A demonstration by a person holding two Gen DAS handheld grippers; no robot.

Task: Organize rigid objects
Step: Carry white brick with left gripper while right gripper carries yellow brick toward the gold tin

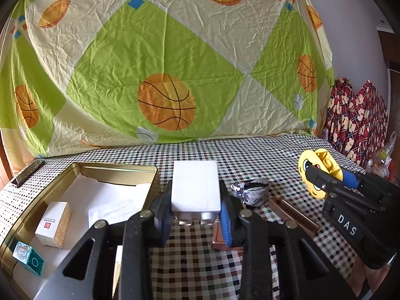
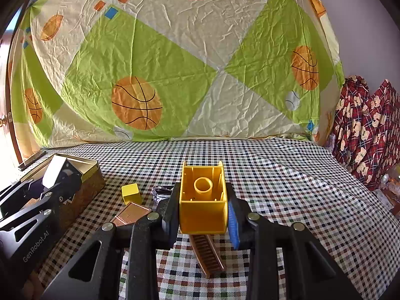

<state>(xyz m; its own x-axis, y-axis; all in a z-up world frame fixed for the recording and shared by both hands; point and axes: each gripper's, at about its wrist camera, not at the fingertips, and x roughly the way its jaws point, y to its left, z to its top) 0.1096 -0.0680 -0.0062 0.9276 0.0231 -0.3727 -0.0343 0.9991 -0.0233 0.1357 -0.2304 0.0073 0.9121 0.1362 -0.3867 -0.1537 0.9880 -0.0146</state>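
My left gripper (image 1: 195, 201) is shut on a white block (image 1: 195, 187) with silver studs on its near end, held just right of an open gold tin (image 1: 113, 168). In the tin lie a white box with a glittery gold side (image 1: 53, 223) and a teal block with a mouse picture (image 1: 27, 256). My right gripper (image 2: 203, 208) is shut on a yellow hollow toy block (image 2: 202, 200), lifted over the checked cloth. From the left wrist view that yellow block (image 1: 322, 162) shows a cartoon face. In the right wrist view the left gripper (image 2: 60, 175) is by the tin (image 2: 93, 175).
On the checked tablecloth (image 2: 275, 187) lie a small yellow cube (image 2: 130, 193), a copper-coloured flat box (image 2: 130, 213), a brown comb (image 2: 208, 255) and a dark patterned pouch (image 1: 250, 192). A basketball-print sheet (image 1: 162, 75) hangs behind. Red plaid fabric (image 2: 365, 130) sits far right.
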